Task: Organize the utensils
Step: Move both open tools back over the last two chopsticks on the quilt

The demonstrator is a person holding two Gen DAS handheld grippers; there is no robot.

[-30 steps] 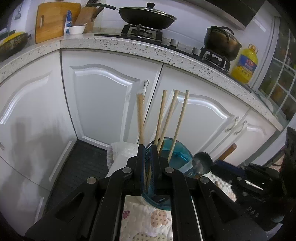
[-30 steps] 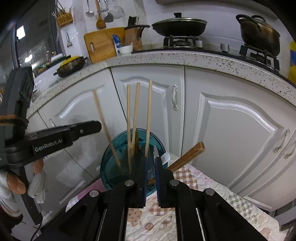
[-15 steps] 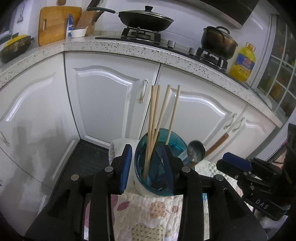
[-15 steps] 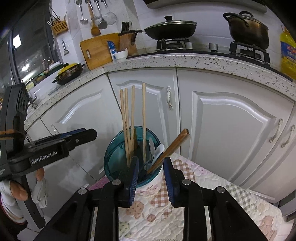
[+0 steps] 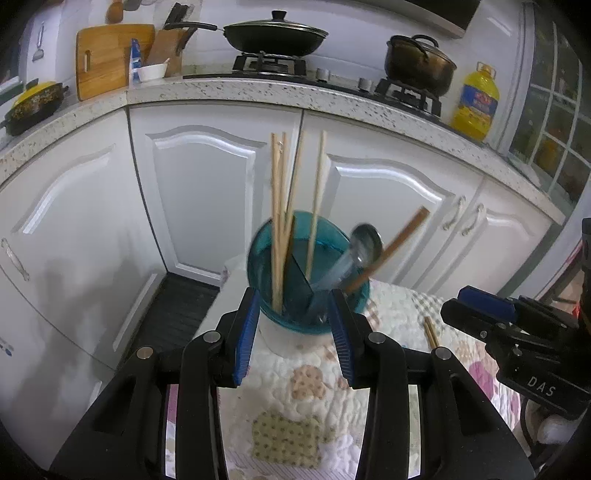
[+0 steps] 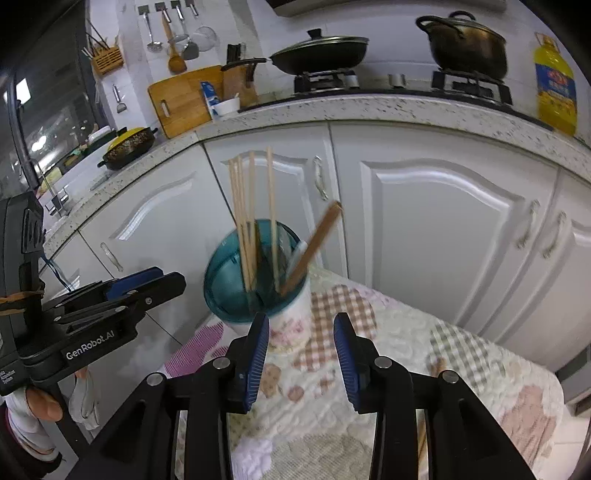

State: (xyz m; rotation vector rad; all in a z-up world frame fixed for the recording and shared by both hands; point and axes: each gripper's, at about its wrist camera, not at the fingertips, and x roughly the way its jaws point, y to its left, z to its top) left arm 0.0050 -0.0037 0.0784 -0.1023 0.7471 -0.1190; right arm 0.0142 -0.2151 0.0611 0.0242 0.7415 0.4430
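A teal-rimmed utensil holder (image 5: 308, 295) (image 6: 240, 295) stands on a quilted cloth (image 5: 295, 398) (image 6: 406, 369). It holds several wooden chopsticks (image 5: 280, 221) (image 6: 255, 221), a metal ladle (image 5: 364, 243) and a brown wooden handle (image 5: 391, 247) (image 6: 314, 245). My left gripper (image 5: 295, 332) is open and empty, its fingers on either side of the holder, just in front of it. My right gripper (image 6: 301, 350) is open and empty, a little back from the holder. Another chopstick (image 5: 430, 332) (image 6: 437, 369) lies on the cloth.
White cabinet doors (image 5: 207, 192) (image 6: 443, 229) stand behind the table under a speckled counter (image 5: 258, 92). The counter carries a wok (image 5: 275, 35), a pot (image 5: 419, 62), an oil bottle (image 5: 474, 101) and a cutting board (image 5: 107, 55). Dark floor (image 5: 177, 314) lies left of the table.
Both grippers have opened from shut and pulled back from the holder. The leaning chopstick now stands in the holder with the others, and the brown handle now leans in the holder.
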